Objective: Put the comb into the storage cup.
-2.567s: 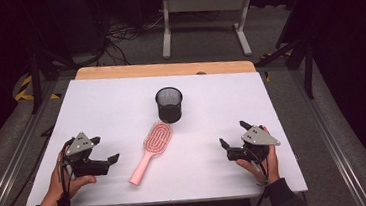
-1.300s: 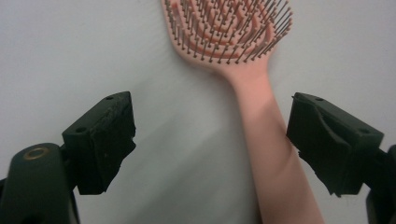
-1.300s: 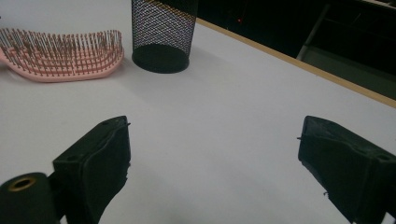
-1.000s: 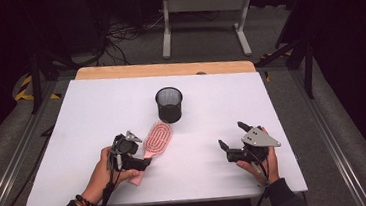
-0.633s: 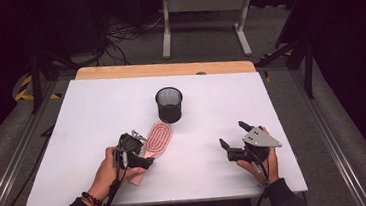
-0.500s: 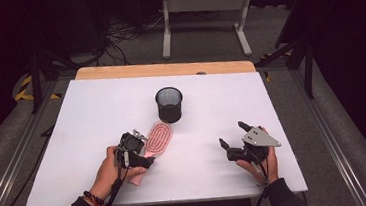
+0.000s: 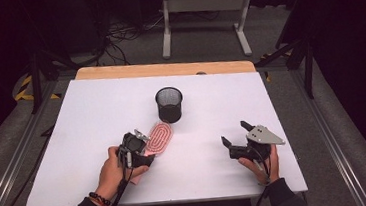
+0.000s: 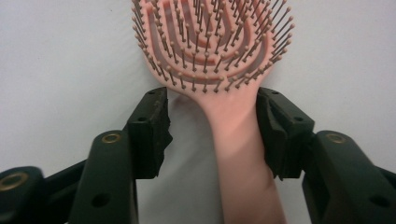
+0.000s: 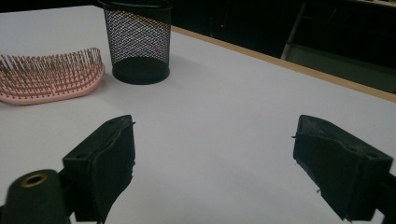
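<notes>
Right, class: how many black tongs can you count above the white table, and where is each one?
2. The left tongs straddle the pink plastic hairbrush handle near the black mesh cup; the right tongs hover open over the white table, near its right side.

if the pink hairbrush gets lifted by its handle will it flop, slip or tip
The pink hairbrush looks like one rigid plastic piece, so it probably won't flop. Its smooth, rounded handle could slip or twist between the jaws of the left gripper, which straddle it near the head. The wide bristled head may tip it forward.

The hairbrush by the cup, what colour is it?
Pink, bristles included. The hairbrush shows best in the left gripper view.
</notes>
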Action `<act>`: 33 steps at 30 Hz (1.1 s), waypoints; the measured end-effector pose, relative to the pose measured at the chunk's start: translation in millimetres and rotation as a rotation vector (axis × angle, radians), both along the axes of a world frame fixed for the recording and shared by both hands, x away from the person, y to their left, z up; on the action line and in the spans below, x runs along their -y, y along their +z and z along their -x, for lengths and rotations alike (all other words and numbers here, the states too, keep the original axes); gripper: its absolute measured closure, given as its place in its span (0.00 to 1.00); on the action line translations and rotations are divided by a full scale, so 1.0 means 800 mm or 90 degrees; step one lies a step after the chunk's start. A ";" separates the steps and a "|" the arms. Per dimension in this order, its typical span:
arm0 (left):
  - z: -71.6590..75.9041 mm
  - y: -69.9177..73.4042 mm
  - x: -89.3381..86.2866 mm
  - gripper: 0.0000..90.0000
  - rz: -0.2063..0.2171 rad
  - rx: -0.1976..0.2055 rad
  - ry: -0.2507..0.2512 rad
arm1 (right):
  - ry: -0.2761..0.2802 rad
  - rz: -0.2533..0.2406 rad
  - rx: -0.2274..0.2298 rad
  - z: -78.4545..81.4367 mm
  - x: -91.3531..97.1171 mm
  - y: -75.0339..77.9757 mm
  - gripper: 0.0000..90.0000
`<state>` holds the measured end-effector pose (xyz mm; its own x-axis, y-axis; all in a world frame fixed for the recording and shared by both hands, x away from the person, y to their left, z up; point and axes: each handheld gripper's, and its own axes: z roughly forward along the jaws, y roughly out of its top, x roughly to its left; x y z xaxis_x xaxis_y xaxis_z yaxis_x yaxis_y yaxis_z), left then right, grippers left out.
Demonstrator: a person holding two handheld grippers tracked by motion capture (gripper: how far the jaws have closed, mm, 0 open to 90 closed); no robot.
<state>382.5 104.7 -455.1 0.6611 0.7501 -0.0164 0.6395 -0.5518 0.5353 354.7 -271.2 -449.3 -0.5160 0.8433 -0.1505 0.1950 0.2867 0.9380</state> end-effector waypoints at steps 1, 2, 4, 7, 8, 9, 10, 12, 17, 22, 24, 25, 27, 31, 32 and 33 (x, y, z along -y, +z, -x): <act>0.001 0.000 0.000 0.67 0.005 0.004 -0.002 | 0.001 0.003 0.001 0.000 0.000 0.000 0.15; 0.003 0.000 -0.001 0.67 0.003 0.010 -0.008 | 0.001 0.003 0.001 0.000 0.000 0.000 0.15; 0.004 -0.001 -0.001 0.73 0.006 0.017 -0.012 | 0.003 0.001 0.002 0.001 0.000 0.000 0.15; 0.003 -0.001 -0.001 0.74 0.005 0.018 -0.016 | 0.004 -0.003 -0.001 0.000 0.000 0.000 0.15; 0.004 -0.001 -0.001 0.76 0.005 0.020 -0.019 | 0.004 -0.004 -0.003 0.000 0.000 0.000 0.15; 0.004 -0.001 -0.001 0.77 -0.001 0.026 -0.024 | 0.005 -0.004 -0.005 0.000 0.000 -0.001 0.15; 0.004 -0.002 -0.001 0.77 0.000 0.027 -0.027 | 0.006 -0.003 -0.006 -0.001 0.000 -0.001 0.15; 0.004 -0.001 -0.002 0.77 -0.002 0.030 -0.035 | 0.007 -0.003 -0.008 -0.001 0.000 -0.001 0.15; 0.007 -0.001 -0.002 0.77 -0.009 0.050 -0.060 | 0.009 0.004 -0.007 -0.001 -0.001 -0.002 0.15; 0.010 0.000 -0.006 0.77 -0.006 0.067 -0.077 | 0.010 0.004 -0.009 -0.001 -0.001 -0.002 0.15; 0.011 0.002 -0.009 0.77 -0.001 0.078 -0.077 | 0.010 0.005 -0.010 -0.001 -0.001 -0.002 0.15; 0.012 0.003 -0.010 0.77 0.000 0.087 -0.076 | 0.011 0.005 -0.009 -0.001 -0.002 -0.002 0.15; 0.013 0.005 -0.013 0.77 0.004 0.103 -0.079 | 0.012 0.006 -0.009 0.000 -0.002 -0.002 0.15; 0.015 0.009 -0.015 0.77 0.010 0.135 -0.076 | 0.012 0.007 -0.010 -0.001 -0.004 -0.003 0.15; 0.015 0.010 -0.016 0.77 0.014 0.136 -0.077 | 0.015 0.010 -0.007 0.000 -0.005 -0.002 0.15; 0.015 0.011 -0.017 0.77 0.019 0.140 -0.076 | 0.015 0.010 -0.007 0.000 -0.005 -0.002 0.15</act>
<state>370.4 118.4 -446.1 0.7349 0.6680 0.1170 0.4373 -0.5986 0.6711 355.0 -267.5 -451.2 -0.5368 0.8290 -0.1570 0.1987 0.3051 0.9313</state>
